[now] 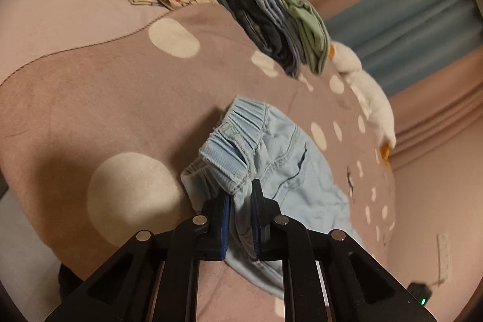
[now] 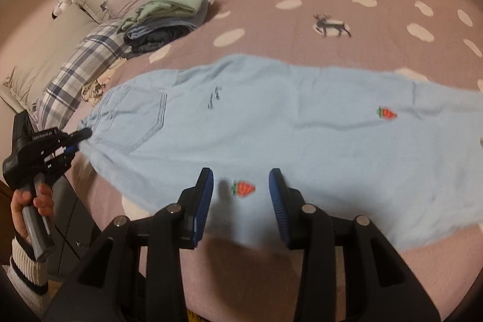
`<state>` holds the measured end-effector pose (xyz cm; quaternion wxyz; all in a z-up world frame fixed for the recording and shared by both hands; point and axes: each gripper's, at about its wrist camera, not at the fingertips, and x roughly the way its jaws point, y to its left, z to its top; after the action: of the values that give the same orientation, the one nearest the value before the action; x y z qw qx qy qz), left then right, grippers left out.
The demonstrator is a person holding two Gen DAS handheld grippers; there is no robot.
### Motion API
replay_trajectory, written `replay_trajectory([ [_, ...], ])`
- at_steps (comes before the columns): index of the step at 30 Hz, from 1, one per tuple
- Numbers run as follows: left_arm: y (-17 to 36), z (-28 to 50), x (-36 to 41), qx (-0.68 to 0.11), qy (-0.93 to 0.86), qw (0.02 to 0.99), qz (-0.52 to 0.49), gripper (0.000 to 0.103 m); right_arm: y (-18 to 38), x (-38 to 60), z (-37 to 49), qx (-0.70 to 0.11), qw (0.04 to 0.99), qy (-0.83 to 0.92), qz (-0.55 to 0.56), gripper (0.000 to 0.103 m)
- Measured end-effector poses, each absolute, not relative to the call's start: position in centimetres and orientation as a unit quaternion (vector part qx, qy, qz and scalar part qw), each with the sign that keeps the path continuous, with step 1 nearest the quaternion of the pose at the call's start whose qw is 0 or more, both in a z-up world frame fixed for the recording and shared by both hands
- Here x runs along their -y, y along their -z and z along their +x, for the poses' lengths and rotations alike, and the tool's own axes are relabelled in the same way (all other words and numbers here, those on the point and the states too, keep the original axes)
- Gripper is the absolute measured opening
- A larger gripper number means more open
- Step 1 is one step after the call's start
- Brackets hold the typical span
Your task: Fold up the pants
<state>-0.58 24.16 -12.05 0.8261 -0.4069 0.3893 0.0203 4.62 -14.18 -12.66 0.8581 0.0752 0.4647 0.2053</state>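
Across the spotted bedspread (image 2: 347,5) I have the light blue pants (image 2: 271,122) lying flat and lengthwise, waistband toward my left, legs running off to the right. My left gripper (image 1: 241,195) is clenched on a bunched corner of the waistband (image 1: 232,135), its fingers (image 1: 225,219) pinching the denim. My right gripper (image 2: 241,186) hangs over the near leg edge with its fingers (image 2: 203,195) apart, gripping nothing, a strawberry patch (image 2: 243,188) showing between them. I judge the left pinch shallow: if I lift fast, the corner could slip out. If my right fingers close on only the top layer, the fold would drag crooked. Swinging the waistband too far could knock the stack of folded clothes (image 2: 169,17) nearby.
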Motion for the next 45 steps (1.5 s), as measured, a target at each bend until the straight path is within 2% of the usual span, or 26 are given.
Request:
replay_trajectory([
  [2, 13.1, 0.0, -23.7, -0.436, -0.025, 0.818, -0.374, 0.012, 13.7, 13.5, 5.0, -0.486, 0.847, -0.207, 0.069, 0.041],
  [4, 13.1, -0.6, -23.8, -0.436, -0.02, 0.818, -0.375, 0.013, 15.4, 13.0, 5.2, -0.517, 0.83, -0.204, 0.056, 0.041],
  [6, 12.6, -1.2, -24.2, -0.436, -0.037, 0.823, -0.363, 0.031, 15.3, 12.8, 4.5, -0.499, 0.84, -0.21, 0.035, 0.043],
  [7, 12.2, -1.5, -24.4, -0.435, -0.054, 0.827, -0.351, 0.033, 15.1, 12.8, 4.4, -0.499, 0.839, -0.214, 0.035, 0.045],
  [12, 9.5, -3.0, -24.1, -0.403, -0.073, 0.856, -0.315, 0.034, 14.1, 15.9, 4.1, -0.479, 0.851, -0.198, 0.083, 0.046],
  [18, 7.2, -1.0, -17.9, -0.396, 0.022, 0.886, -0.24, 0.034, 14.0, 21.8, 4.2, -0.468, 0.863, -0.124, 0.14, 0.046],
  [24, 8.9, 1.6, -10.9, -0.443, 0.122, 0.868, -0.188, 0.033, 14.3, 28.4, 3.8, -0.445, 0.858, -0.089, 0.24, 0.046],
  [26, 10.6, 2.3, -9.2, -0.471, 0.129, 0.855, -0.173, 0.034, 14.9, 31.7, 3.5, -0.441, 0.853, -0.056, 0.272, 0.043],
  [30, 12.2, 2.9, -8.5, -0.496, 0.129, 0.844, -0.159, 0.033, 15.0, 38.8, 1.5, -0.406, 0.855, -0.003, 0.324, 0.04],
  [36, 11.9, 3.0, -8.7, -0.504, 0.129, 0.84, -0.157, 0.033, 14.5, 50.1, -2.2, -0.337, 0.838, 0.105, 0.415, 0.034],
  [37, 11.8, 2.9, -8.5, -0.504, 0.127, 0.84, -0.152, 0.033, 13.8, 50.8, -3.1, -0.322, 0.838, 0.109, 0.427, 0.035],
  [40, 11.8, 3.1, -7.8, -0.508, 0.119, 0.841, -0.141, 0.033, 11.9, 51.2, -5.1, -0.299, 0.849, 0.126, 0.416, 0.053],
  [45, 11.4, 3.4, -7.1, -0.513, 0.112, 0.841, -0.131, 0.034, 13.9, 51.2, -6.6, -0.327, 0.829, 0.122, 0.436, 0.053],
])
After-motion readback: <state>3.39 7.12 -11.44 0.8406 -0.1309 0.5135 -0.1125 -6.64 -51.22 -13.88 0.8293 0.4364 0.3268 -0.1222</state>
